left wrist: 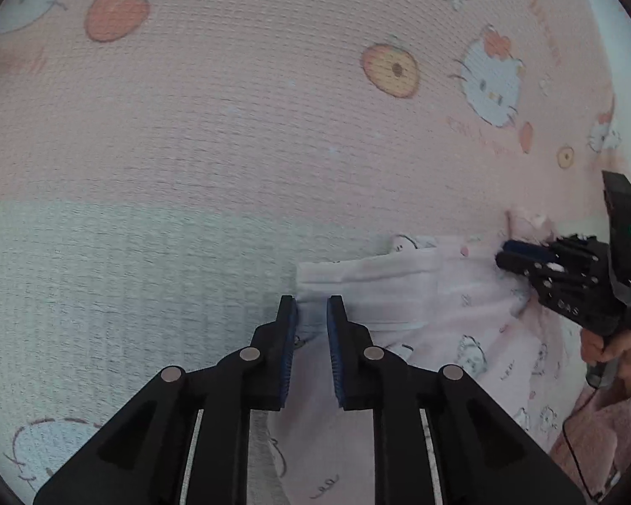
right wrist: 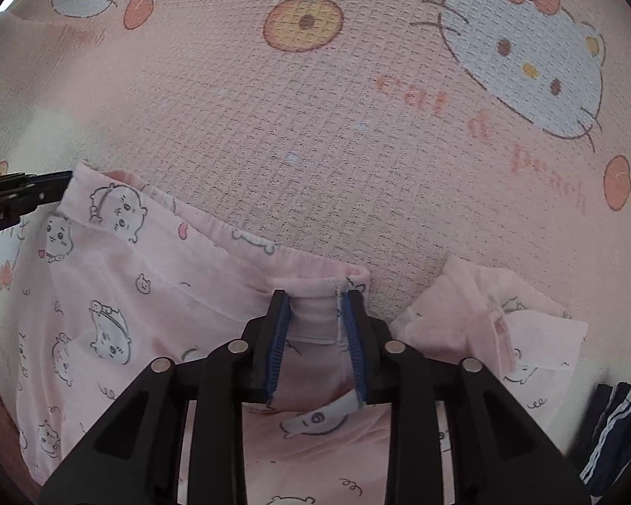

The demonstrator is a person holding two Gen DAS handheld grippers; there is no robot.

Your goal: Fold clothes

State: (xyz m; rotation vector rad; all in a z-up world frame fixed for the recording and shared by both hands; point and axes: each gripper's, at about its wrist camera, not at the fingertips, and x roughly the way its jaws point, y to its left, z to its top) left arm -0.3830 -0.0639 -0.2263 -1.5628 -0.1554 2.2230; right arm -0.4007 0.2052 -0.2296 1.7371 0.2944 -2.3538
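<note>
Both grippers' fingers (right wrist: 351, 324) parted astride pink garment (right wrist: 117, 294) edges; bedsheet (right wrist: 357, 147) reads "cat & peach" (faded print).

Pink waffle-weave bedspread (right wrist: 315, 134) printed with cartoon cats, peaches and lettering; a pale green patch on it in left view. Pink printed garment (right wrist: 117, 294) spread flat on it. Dark striped cloth (right wrist: 610, 433) at right edge

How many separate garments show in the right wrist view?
3: the pink printed garment under the right gripper, a crumpled pink piece to its right, and a dark striped garment at the lower right edge. More may lie outside the frame.
</note>
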